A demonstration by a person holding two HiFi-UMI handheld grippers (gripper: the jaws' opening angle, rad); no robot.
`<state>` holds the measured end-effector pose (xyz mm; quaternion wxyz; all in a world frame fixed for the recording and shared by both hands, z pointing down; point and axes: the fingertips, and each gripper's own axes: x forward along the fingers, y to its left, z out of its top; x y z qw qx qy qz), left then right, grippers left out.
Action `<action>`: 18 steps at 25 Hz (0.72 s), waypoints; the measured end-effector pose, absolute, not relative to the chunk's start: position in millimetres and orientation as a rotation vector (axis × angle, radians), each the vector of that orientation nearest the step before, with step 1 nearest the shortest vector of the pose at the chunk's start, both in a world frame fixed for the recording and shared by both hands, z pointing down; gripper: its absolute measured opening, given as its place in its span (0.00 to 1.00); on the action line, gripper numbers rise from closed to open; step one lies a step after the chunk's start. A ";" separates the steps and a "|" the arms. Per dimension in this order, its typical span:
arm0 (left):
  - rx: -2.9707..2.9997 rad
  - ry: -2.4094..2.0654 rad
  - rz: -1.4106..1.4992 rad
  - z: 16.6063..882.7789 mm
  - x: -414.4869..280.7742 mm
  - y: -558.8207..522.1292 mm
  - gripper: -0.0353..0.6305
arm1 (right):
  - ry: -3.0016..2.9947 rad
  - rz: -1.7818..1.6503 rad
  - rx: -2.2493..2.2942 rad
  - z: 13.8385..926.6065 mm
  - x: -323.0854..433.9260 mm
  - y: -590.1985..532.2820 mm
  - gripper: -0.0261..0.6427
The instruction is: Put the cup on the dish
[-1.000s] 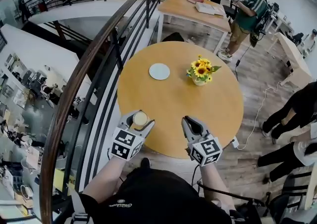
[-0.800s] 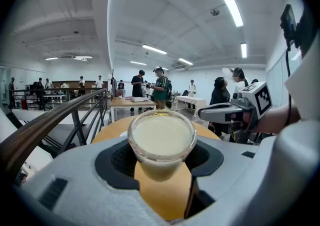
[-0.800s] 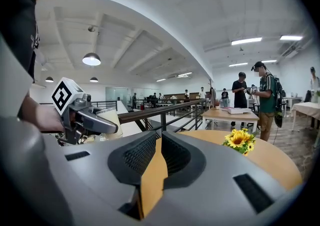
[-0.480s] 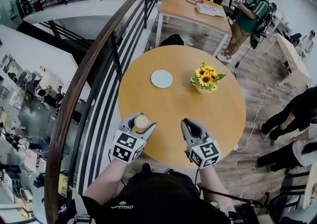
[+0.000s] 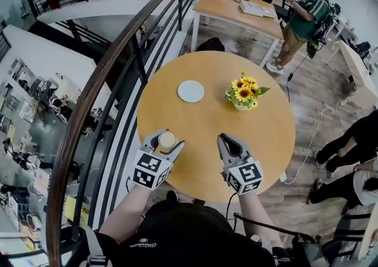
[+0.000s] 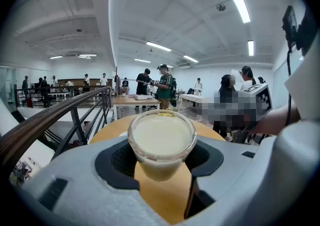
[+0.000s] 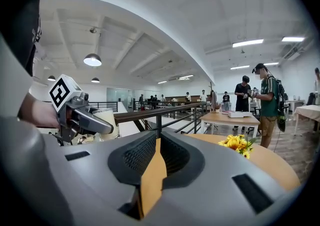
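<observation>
A clear cup point(image 5: 167, 139) of creamy liquid sits between the jaws of my left gripper point(image 5: 166, 140), which is shut on it over the near-left part of the round wooden table point(image 5: 260, 136). In the left gripper view the cup point(image 6: 161, 142) fills the middle, with the pads point(image 6: 117, 157) pressing on its sides. The pale round dish point(image 5: 191, 91) lies bare at the far side of the table, well beyond both grippers. My right gripper point(image 5: 227, 143) hovers over the near edge, shut and holding nothing. The right gripper view shows the left gripper point(image 7: 85, 117) and cup point(image 7: 106, 120) at its left.
A small pot of sunflowers point(image 5: 243, 91) stands to the right of the dish, also seen as sunflowers point(image 7: 235, 143) in the right gripper view. A dark railing point(image 5: 112, 65) runs along the table's left side. A second table point(image 5: 239, 9) and standing people point(image 5: 301, 18) are behind.
The head view has shifted slightly. Both grippers and the cup stay in about the same place over the table's near edge.
</observation>
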<state>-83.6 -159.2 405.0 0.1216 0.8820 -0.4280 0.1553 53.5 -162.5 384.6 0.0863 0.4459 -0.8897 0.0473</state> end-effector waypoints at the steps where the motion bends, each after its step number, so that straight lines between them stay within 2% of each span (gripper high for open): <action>1: 2.575 -1.252 0.459 406.3 -80.2 -159.8 0.44 | -2.653 0.144 1.326 387.2 56.5 -164.7 0.07; 14: 2.523 -1.252 0.530 434.5 -76.3 -176.4 0.43 | -2.605 0.225 1.248 430.3 53.4 -178.2 0.07; 18: 2.499 -1.224 0.554 464.9 -70.5 -186.2 0.44 | -2.570 0.304 1.242 468.3 57.4 -182.7 0.07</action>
